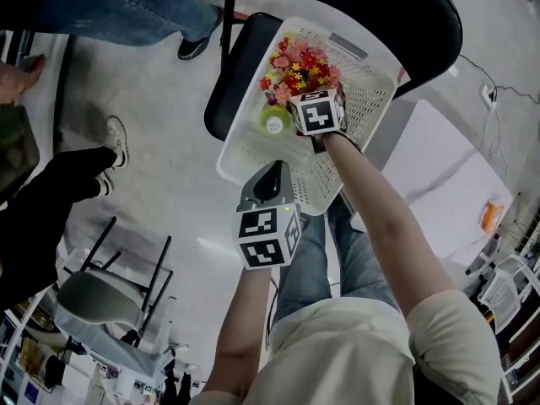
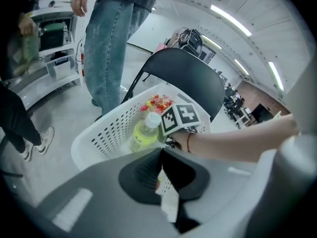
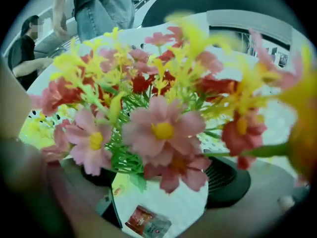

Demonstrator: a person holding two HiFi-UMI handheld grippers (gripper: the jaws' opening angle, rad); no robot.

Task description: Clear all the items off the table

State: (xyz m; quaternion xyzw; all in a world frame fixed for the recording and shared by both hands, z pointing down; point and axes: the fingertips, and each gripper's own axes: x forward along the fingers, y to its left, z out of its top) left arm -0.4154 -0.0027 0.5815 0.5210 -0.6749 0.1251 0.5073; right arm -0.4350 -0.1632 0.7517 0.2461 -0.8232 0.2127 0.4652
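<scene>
A white perforated basket [image 1: 239, 164] sits on a black chair [image 1: 422, 15]. Inside it lie a bottle of yellow-green drink [image 1: 274, 123] and a bunch of red, pink and yellow artificial flowers [image 1: 299, 64]. My right gripper [image 1: 314, 99] reaches into the basket, shut on the white base of the flowers [image 3: 158, 128], which fill the right gripper view. My left gripper [image 1: 268, 184] hovers over the basket's near rim, jaws closed together with nothing held. In the left gripper view the left gripper [image 2: 161, 155] faces the bottle [image 2: 143, 133], the basket [image 2: 106, 133] and the right gripper's marker cube [image 2: 181, 118].
A person in jeans [image 1: 126, 7] stands beyond the chair. Another person's shoe [image 1: 114, 137] is on the floor at left. A grey chair [image 1: 110, 298] stands at lower left. A white table [image 1: 447, 184] with an orange item [image 1: 492, 216] lies to the right.
</scene>
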